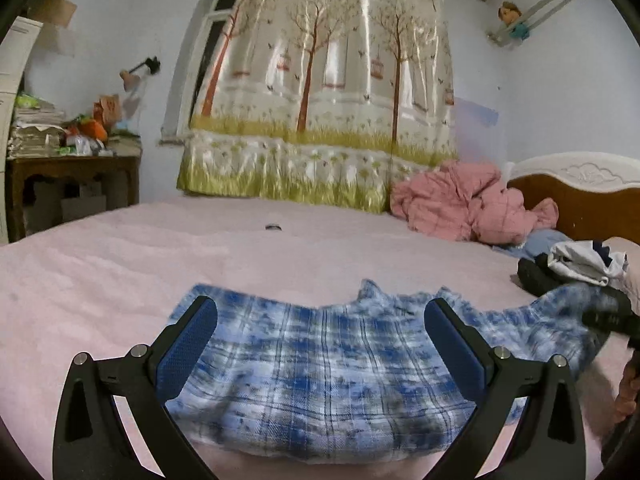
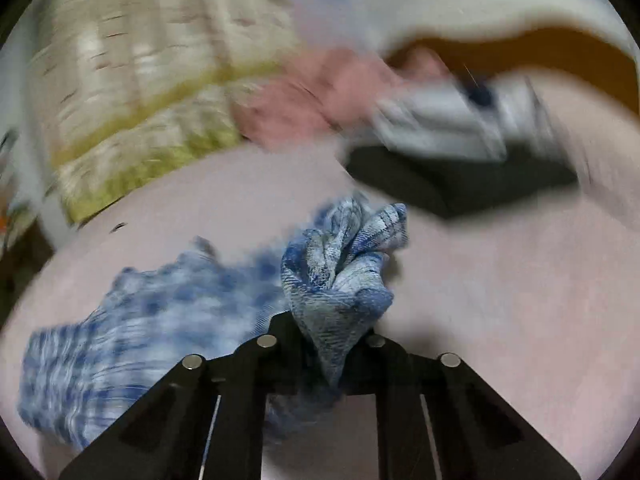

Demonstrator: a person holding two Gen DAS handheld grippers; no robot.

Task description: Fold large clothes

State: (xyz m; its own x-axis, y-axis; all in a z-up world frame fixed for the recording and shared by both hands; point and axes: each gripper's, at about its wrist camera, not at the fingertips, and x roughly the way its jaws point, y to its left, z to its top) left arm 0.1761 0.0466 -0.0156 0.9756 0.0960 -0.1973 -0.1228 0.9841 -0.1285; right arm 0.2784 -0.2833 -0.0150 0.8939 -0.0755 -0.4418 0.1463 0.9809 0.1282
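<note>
A blue and white plaid garment (image 1: 320,376) lies spread across the pink bed sheet (image 1: 120,272). My left gripper (image 1: 320,332) hovers low over its near part, jaws wide open, blue pads (image 1: 188,344) on either side and nothing pinched. My right gripper (image 2: 326,344) is shut on a bunched corner of the plaid garment (image 2: 340,272), which sticks up past the fingertips while the rest trails off to the left. In the left wrist view the right gripper (image 1: 608,320) shows as a dark blur at the garment's right end.
A crumpled pink quilt (image 1: 460,204) lies at the far right by the wooden headboard (image 1: 580,196). A pile of dark and white clothes (image 1: 576,264) sits beside the garment. A tree-print curtain (image 1: 320,100) hangs behind the bed, with a cluttered wooden table (image 1: 72,168) at left.
</note>
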